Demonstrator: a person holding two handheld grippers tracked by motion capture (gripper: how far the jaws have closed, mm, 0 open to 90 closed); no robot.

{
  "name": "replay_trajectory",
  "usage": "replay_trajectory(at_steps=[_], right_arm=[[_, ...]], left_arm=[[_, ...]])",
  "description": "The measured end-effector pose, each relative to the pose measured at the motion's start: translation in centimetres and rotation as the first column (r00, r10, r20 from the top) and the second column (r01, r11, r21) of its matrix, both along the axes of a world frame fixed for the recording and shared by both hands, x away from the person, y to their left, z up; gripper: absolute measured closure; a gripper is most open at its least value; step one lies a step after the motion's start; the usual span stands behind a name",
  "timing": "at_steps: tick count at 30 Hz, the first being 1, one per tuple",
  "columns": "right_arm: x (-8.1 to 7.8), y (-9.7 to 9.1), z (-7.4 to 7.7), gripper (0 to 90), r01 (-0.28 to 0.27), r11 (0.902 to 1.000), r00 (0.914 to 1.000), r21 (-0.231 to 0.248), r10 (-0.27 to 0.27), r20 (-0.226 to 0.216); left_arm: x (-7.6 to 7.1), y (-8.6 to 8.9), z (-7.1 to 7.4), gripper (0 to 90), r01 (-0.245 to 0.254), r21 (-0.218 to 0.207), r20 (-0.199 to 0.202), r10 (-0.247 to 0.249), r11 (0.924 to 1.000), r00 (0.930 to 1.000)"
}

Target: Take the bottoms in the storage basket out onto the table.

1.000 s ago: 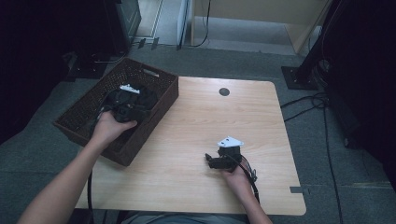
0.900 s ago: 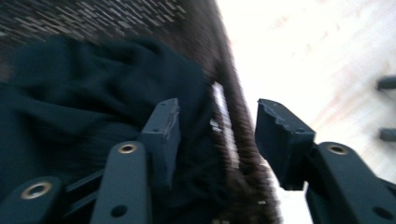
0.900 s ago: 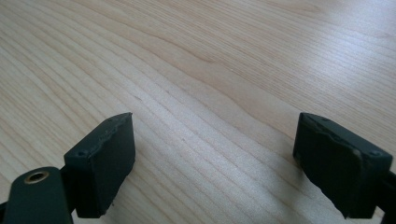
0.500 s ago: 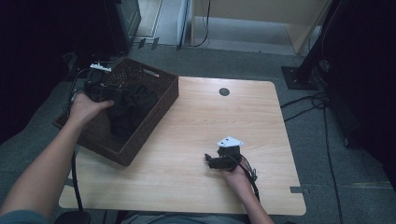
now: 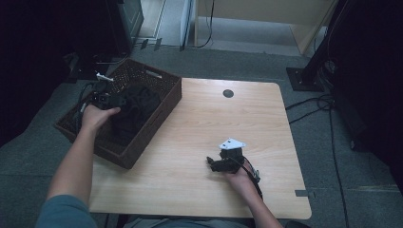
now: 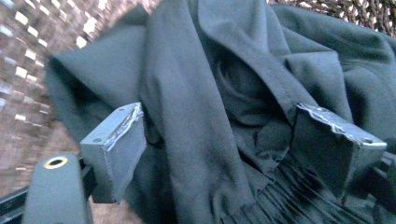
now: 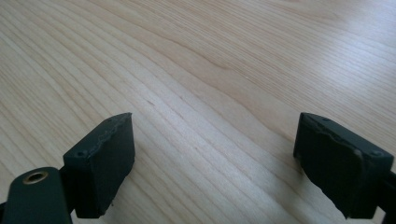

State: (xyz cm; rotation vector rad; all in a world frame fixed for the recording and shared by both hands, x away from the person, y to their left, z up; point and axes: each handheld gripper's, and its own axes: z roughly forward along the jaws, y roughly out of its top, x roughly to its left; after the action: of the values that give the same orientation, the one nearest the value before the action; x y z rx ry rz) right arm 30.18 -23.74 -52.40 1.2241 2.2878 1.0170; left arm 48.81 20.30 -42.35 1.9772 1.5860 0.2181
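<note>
A dark cloth (image 5: 138,107) lies bunched in a brown woven basket (image 5: 159,121) at the table's left edge. My left gripper (image 5: 111,100) is down inside the basket at its left side, against the cloth. In the left gripper view the jaws have just been opening and now stand wide, so the left gripper (image 6: 217,112) is open. A fold of the cloth (image 6: 196,70) lies loose between the pads without being pressed. My right gripper (image 5: 211,164) rests on the wooden table (image 5: 214,123) near the front right. The right gripper (image 7: 212,121) is open over bare wood.
A small dark round mark (image 5: 228,93) sits near the table's far edge. The basket overhangs the table's left side. Cables (image 5: 313,102) run over the grey carpet on the right, beside a black stand base (image 5: 304,78). Dark equipment stands at the back left.
My left hand has moved leftward across the basket to its left side. The cloth has shifted in the basket. The right hand and its gripper have stayed put.
</note>
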Motion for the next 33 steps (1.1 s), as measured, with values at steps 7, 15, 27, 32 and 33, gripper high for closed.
replay_trajectory(at_steps=[7,15,27,32,33], right_arm=[[0.3,0.5,0.0,12.4,-0.014,0.9999,0.9999,0.000,0.014,-0.001],[0.3,0.5,0.0,12.4,-0.015,0.9999,0.9999,0.000,0.015,0.000],[0.3,0.5,0.0,12.4,-0.008,1.0000,1.0000,0.001,0.008,-0.001],[0.3,0.5,0.0,12.4,-0.007,1.0000,1.0000,0.002,0.007,0.000],[0.3,0.5,0.0,12.4,-0.008,1.0000,1.0000,0.001,0.008,0.000]], left_arm=[[0.6,-1.3,-2.0,14.2,-0.027,-0.014,-0.001,0.027,0.9995,0.9996],[0.0,-0.8,-4.2,7.2,-0.082,0.054,0.035,0.080,0.9952,0.9962],[0.4,0.3,-6.4,0.0,-0.136,0.010,0.015,0.136,0.9907,0.9906],[0.3,-0.3,-6.1,14.9,-0.098,-0.014,0.014,0.098,0.9951,0.9950],[0.2,-0.3,-6.1,18.0,-0.091,-0.025,0.012,0.092,0.9955,0.9957]])
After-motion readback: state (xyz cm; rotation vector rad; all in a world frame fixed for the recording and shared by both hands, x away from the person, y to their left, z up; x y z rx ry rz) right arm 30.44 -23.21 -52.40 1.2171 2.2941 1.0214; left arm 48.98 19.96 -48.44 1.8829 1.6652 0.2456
